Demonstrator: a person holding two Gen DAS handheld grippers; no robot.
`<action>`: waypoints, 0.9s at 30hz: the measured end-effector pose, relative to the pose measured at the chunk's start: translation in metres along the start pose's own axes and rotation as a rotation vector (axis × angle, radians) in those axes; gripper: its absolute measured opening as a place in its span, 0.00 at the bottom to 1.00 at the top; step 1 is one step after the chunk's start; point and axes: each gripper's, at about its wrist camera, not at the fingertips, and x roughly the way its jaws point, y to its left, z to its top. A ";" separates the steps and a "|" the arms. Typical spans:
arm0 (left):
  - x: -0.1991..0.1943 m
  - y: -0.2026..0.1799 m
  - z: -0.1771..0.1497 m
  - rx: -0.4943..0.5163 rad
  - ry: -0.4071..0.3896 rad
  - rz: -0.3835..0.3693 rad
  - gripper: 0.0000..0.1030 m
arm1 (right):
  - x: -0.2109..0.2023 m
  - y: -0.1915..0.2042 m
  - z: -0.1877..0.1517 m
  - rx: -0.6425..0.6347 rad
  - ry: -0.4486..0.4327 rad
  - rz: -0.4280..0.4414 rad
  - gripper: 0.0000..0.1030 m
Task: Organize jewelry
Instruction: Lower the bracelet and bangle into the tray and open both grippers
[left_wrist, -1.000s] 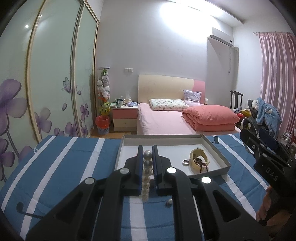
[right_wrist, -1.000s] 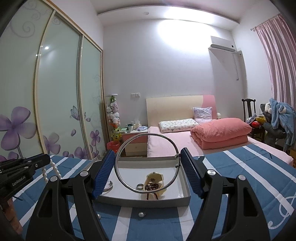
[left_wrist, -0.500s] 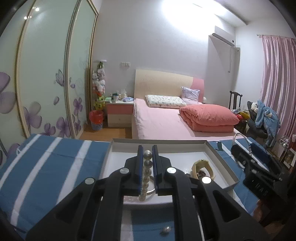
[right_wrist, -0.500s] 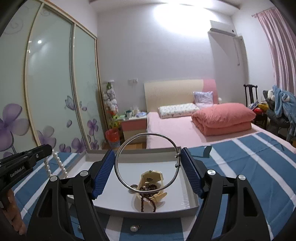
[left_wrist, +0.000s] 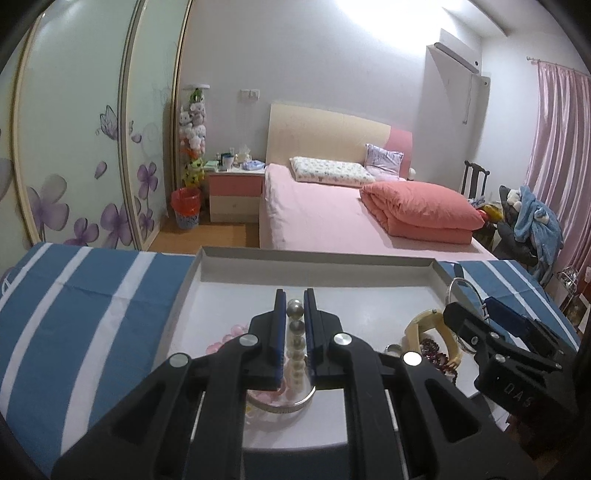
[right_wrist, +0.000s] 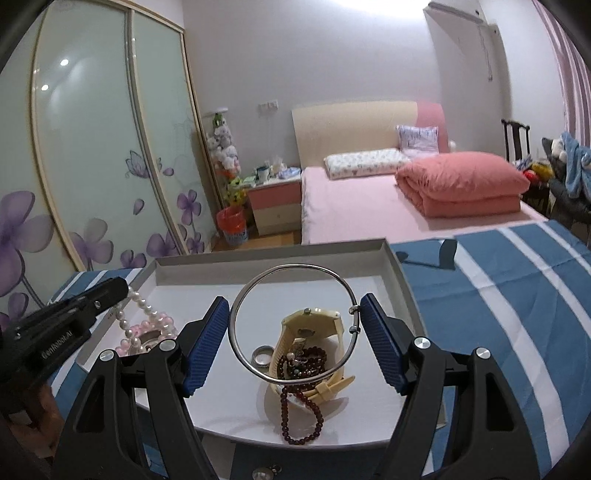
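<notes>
My left gripper (left_wrist: 295, 295) is shut on a white pearl strand (left_wrist: 295, 330), which hangs over the left part of the grey tray (left_wrist: 317, 255). From the right wrist view the same gripper (right_wrist: 118, 290) enters at the left, and the pearl strand (right_wrist: 146, 306) dangles down onto pink beads (right_wrist: 147, 326). My right gripper (right_wrist: 295, 328) is shut on a large silver bangle (right_wrist: 293, 266), upright between the blue pads above the tray (right_wrist: 273, 254). Under it lie a cream watch (right_wrist: 314, 326), a dark red bead bracelet (right_wrist: 303, 410) and a ring (right_wrist: 261, 356).
A second silver bangle (left_wrist: 295, 404) lies in the tray under my left gripper. The tray sits on a blue and white striped cloth (right_wrist: 517, 295). A small metal piece (right_wrist: 262, 472) lies on the cloth before the tray. A pink bed (left_wrist: 332, 214) stands behind.
Both grippers have moved forward and down, from short of the tray to over it. The pearls now hang onto the pink beads, and the bangle is above the watch.
</notes>
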 end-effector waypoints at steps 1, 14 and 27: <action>0.001 0.000 0.000 -0.001 0.002 -0.002 0.10 | 0.002 0.000 0.000 0.004 0.014 0.005 0.71; -0.014 0.008 0.000 -0.008 -0.010 0.001 0.21 | -0.018 -0.002 0.002 -0.004 0.000 0.032 0.79; -0.067 0.004 -0.043 0.075 0.078 -0.049 0.30 | -0.076 0.000 -0.013 -0.046 -0.067 0.045 0.79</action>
